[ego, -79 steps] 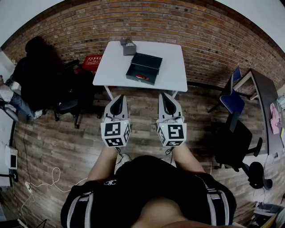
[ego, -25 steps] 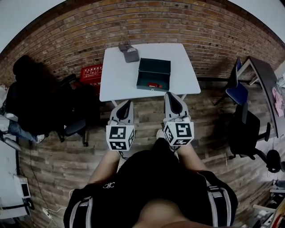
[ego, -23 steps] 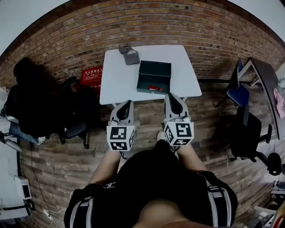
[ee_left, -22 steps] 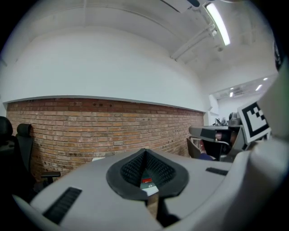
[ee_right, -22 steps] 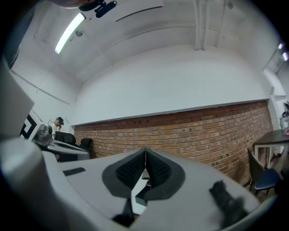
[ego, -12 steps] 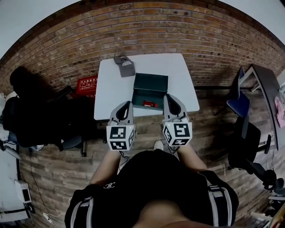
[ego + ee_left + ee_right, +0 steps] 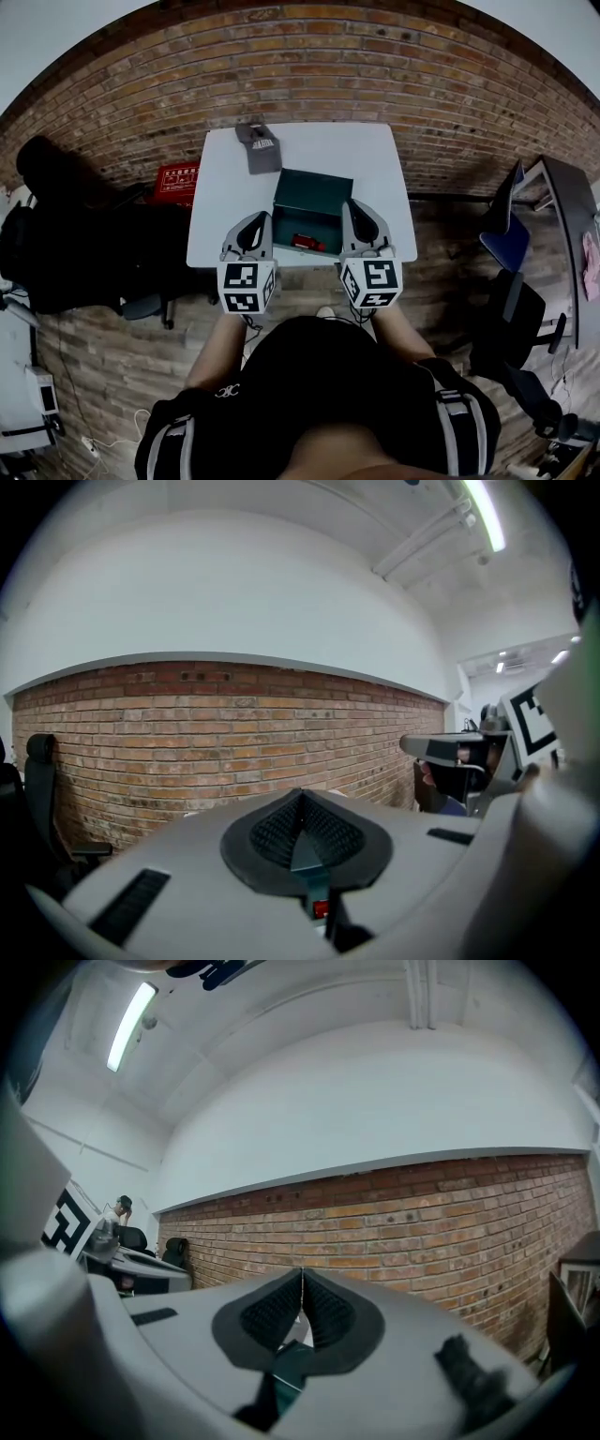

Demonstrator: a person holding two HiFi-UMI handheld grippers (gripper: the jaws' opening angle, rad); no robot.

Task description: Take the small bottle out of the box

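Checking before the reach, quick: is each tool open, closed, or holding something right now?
Left tool: closed, holding nothing.
Right tool: closed, holding nothing.

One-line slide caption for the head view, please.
Shut left gripper and shut right gripper flank an open green box holding a small red bottle on a white table.

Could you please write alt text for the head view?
Seen from above, a person holds the left gripper and right gripper, both shut and empty, at the near edge of a white table, flanking an open green box with a small red bottle inside. A grey object lies beyond the box.
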